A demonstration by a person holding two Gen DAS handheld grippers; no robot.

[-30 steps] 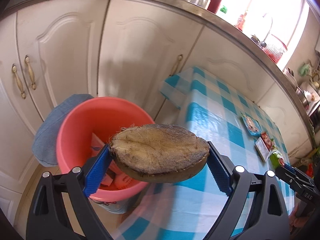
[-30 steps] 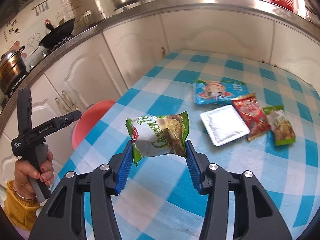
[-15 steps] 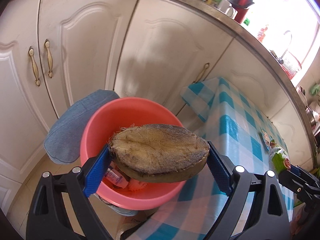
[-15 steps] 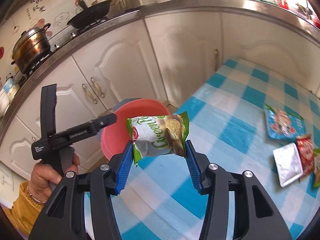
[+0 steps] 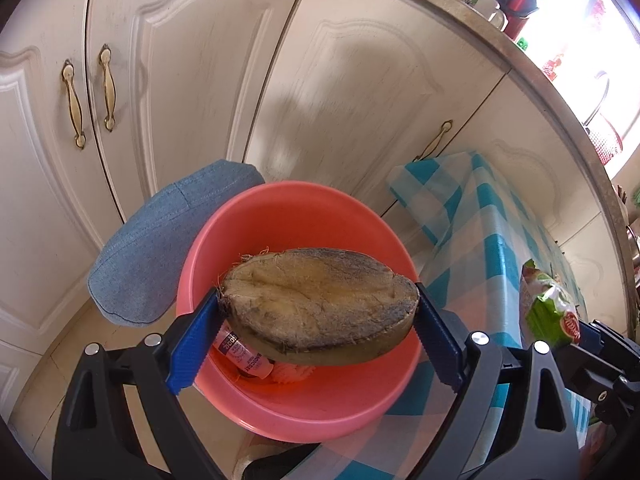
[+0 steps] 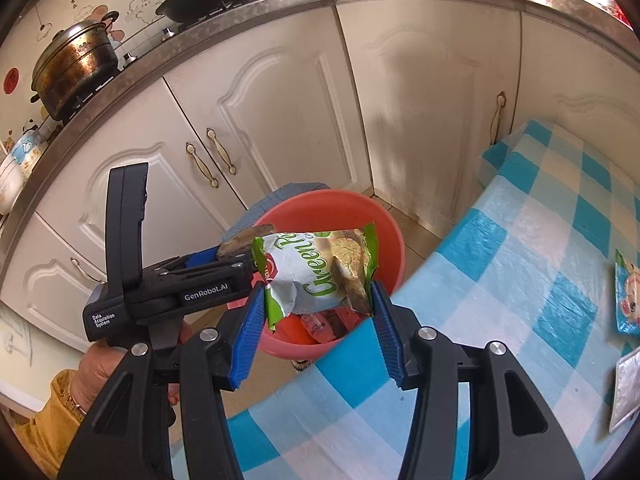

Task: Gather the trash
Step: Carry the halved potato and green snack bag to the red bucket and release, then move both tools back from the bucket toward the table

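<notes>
My left gripper (image 5: 316, 336) is shut on a brown fibrous coconut husk half (image 5: 320, 300), holding it flat over the pink bucket (image 5: 288, 216) on the floor. Some wrappers (image 5: 240, 350) lie at the bucket's bottom. My right gripper (image 6: 318, 316) is shut on a green and white snack packet (image 6: 316, 272), hovering at the table's edge just in front of the pink bucket (image 6: 360, 208). In the right wrist view the left gripper (image 6: 224, 262) reaches over the bucket from the left, the husk (image 6: 244, 240) at its tip. The snack packet (image 5: 548, 312) shows at the right in the left wrist view.
White cabinet doors (image 6: 280, 92) stand behind the bucket. A blue denim cushion (image 5: 160, 248) lies beside it. The blue checked tablecloth (image 6: 520, 248) carries a blue packet (image 6: 626, 296) and a silver tray (image 6: 628, 392) at the right. A person's hand (image 6: 104, 368) grips the left tool.
Both grippers have moved from over the table towards the pink bucket. The husk now hangs over the bucket's opening, and the snack packet has come up to the bucket at the table's edge.
</notes>
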